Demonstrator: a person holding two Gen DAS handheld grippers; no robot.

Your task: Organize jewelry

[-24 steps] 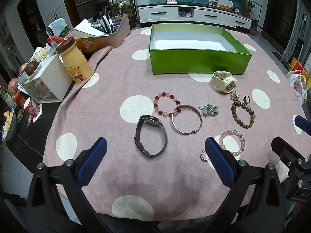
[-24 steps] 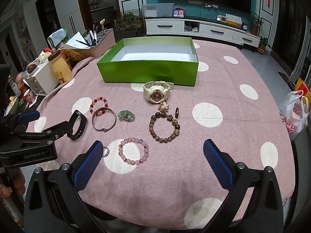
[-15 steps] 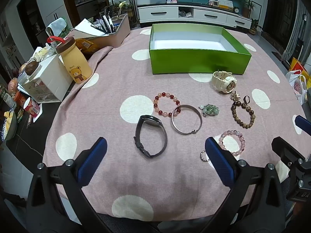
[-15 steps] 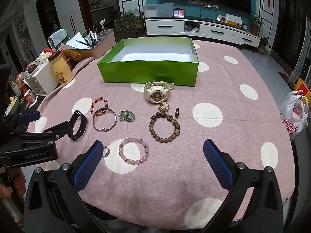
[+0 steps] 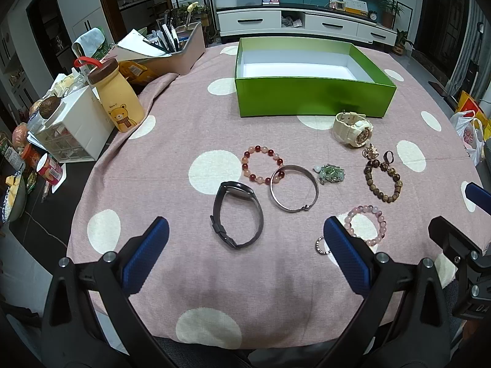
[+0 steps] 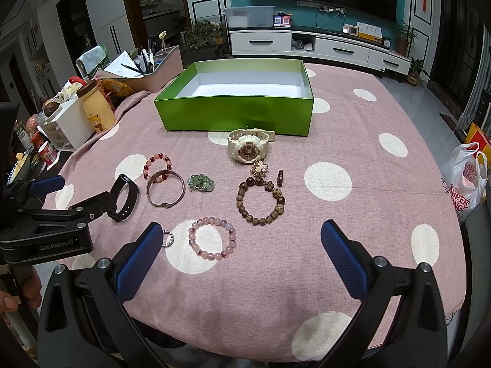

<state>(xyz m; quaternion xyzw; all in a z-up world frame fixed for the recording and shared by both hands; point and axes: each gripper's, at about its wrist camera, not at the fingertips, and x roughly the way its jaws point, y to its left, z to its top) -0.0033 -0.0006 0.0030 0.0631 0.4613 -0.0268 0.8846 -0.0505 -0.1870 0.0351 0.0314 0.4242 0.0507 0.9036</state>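
Left gripper (image 5: 242, 245): jaws wide apart, empty, poised above black band (image 5: 237, 214). Right gripper (image 6: 242, 247): jaws wide apart, empty, above pink bracelet (image 6: 212, 239). Jewelry spread on cloth (image 6: 353, 245) near green box (image 6: 236, 116), none inside. Bead bracelets likely light, limp; pinch across strand. Bangle (image 5: 293, 187) probably stiff, slippery; take rim edgewise. Cream watch (image 6: 248, 149) bulkiest; grip across case. Small ring (image 6: 166, 238) hardest to pick from cloth.
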